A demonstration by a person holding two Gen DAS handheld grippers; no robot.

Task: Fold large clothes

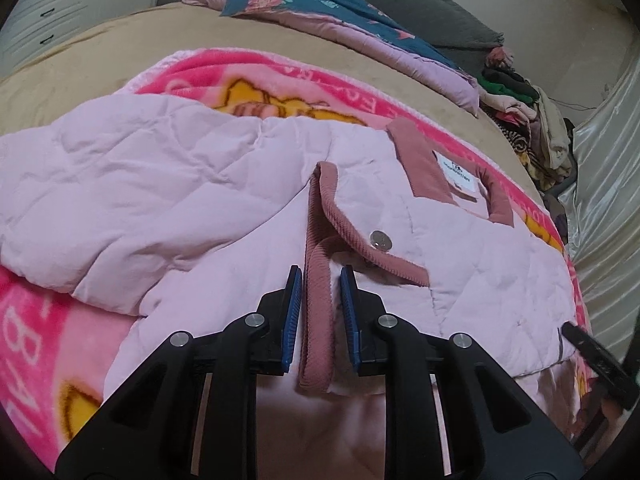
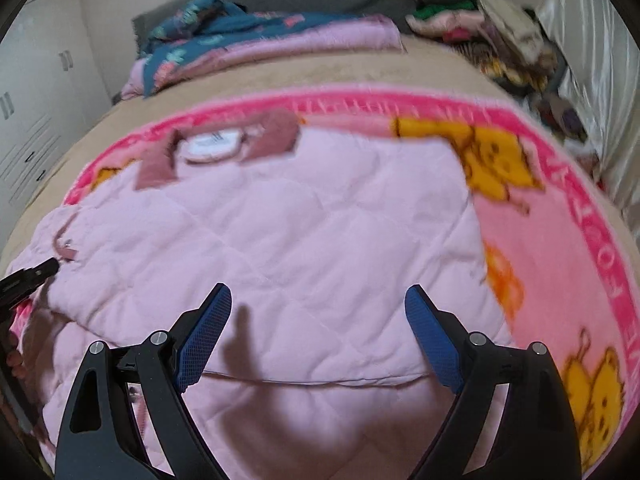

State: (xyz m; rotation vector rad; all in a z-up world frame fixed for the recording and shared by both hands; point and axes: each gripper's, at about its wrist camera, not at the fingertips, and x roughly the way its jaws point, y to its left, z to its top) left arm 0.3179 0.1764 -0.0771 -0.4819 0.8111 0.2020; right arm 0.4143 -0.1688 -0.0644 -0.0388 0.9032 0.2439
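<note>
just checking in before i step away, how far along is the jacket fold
Early. Done: the pink quilted jacket lies spread on the cartoon blanket, one side bunched over. In hand: the left gripper straddles the corduroy placket, jaws not visibly shut; the right gripper hovers open above the hem. Left: nearly all the folding.

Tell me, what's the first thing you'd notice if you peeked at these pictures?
The puffy pale pink quilted jacket spread across the middle, lying on a bright pink cartoon blanket with yellow characters. The left gripper straddles the jacket's dusty-rose corduroy front edge, near a shiny snap button. The right gripper hovers wide open over the jacket.
</note>
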